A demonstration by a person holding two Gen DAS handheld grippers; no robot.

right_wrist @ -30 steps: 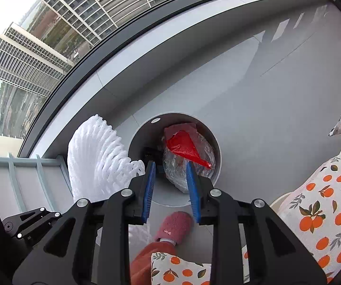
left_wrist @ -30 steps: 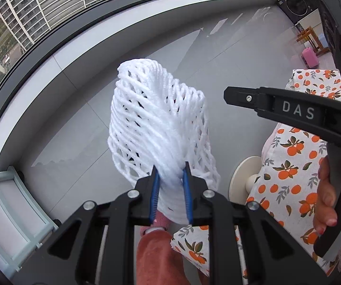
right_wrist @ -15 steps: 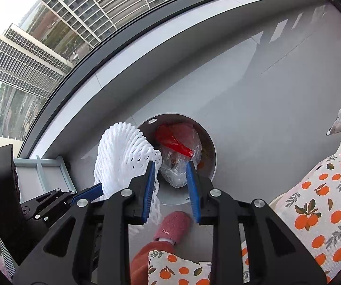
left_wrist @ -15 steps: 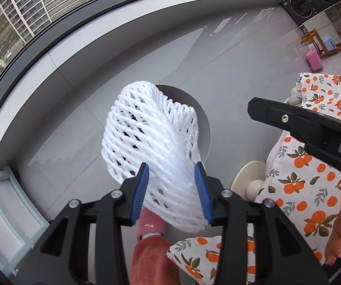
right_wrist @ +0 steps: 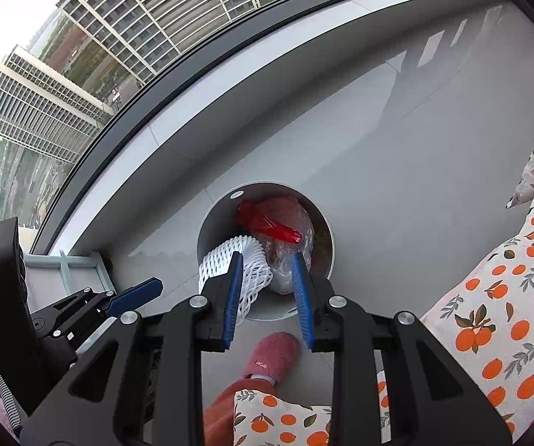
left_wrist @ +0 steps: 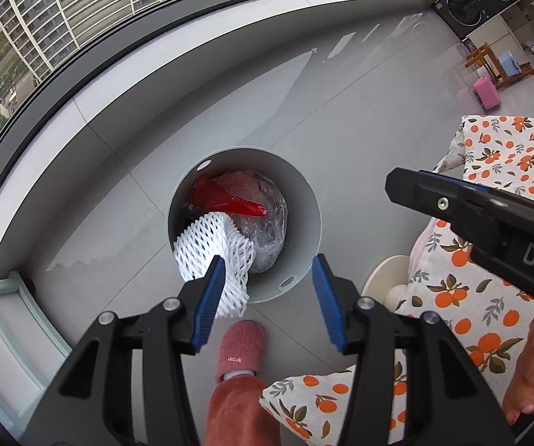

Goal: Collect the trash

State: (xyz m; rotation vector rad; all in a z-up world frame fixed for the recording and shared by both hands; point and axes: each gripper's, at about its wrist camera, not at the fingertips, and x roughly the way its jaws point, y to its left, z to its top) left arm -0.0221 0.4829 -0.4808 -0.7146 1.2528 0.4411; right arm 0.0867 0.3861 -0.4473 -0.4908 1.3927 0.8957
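Lying in the bin point(left_wrist: 304, 200), foam net point(left_wrist: 211, 249) beneath opening left gripper point(left_wrist: 269, 278)

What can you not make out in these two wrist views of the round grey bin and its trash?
- Left wrist view: the bottom of the round grey bin is hidden under the clear plastic bag and white foam net sleeve.
- Right wrist view: the left gripper shows one blue finger only; its body blocks the other.
- Both views: the right gripper seems empty.
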